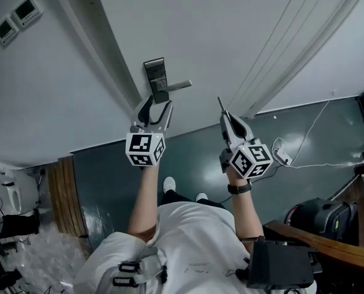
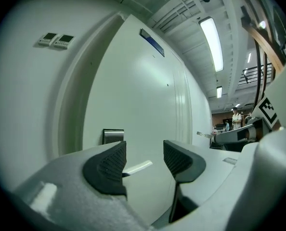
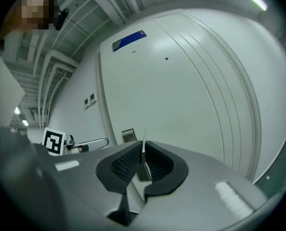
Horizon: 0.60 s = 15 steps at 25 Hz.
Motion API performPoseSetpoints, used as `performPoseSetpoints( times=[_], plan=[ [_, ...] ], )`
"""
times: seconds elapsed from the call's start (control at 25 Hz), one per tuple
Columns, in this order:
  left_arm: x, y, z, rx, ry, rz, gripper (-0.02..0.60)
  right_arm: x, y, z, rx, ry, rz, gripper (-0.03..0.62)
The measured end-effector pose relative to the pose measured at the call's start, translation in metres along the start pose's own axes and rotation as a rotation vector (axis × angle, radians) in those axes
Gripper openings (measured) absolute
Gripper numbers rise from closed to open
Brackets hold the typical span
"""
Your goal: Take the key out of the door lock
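The key (image 3: 143, 149) sits pinched in the right gripper (image 3: 143, 161), clear of the door lock (image 1: 157, 77), so extraction appears complete; the left gripper (image 2: 144, 160) is spread and empty.

Left tool (image 2: 144, 160), jaws apart, faces the lever handle (image 2: 138, 167) on the door (image 2: 148, 95).

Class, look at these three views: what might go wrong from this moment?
The thin key sticks out of the shut right tongs, pinched at one end; it might twist, slip and drop. The open left tongs hang close to the door's lever handle and might knock it.
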<state>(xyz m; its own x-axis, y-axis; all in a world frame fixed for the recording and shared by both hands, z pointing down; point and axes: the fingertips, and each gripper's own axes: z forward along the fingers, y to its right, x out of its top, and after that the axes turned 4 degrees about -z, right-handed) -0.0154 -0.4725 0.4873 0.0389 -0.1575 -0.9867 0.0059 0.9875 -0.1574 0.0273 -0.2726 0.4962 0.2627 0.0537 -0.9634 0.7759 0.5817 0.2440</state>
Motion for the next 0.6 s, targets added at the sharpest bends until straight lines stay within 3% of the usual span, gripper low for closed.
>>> performPoseSetpoints(
  times=[0.2,0.36,0.48,0.6],
  plan=[
    [0.002,0.053,-0.032,0.049,0.022,-0.004,0.241,0.017,-0.016,-0.02,0.062,0.026,-0.211,0.025],
    [0.002,0.073,-0.057,0.097,0.04,0.028,0.225,0.022,-0.035,-0.017,0.132,0.044,-0.24,0.025],
    [0.006,0.074,-0.07,0.109,0.053,0.042,0.0,0.025,-0.058,-0.014,0.176,0.059,-0.253,0.025],
    [0.015,0.078,-0.067,0.07,0.053,0.085,0.0,0.038,-0.071,-0.009,0.171,0.098,-0.306,0.025]
  ],
)
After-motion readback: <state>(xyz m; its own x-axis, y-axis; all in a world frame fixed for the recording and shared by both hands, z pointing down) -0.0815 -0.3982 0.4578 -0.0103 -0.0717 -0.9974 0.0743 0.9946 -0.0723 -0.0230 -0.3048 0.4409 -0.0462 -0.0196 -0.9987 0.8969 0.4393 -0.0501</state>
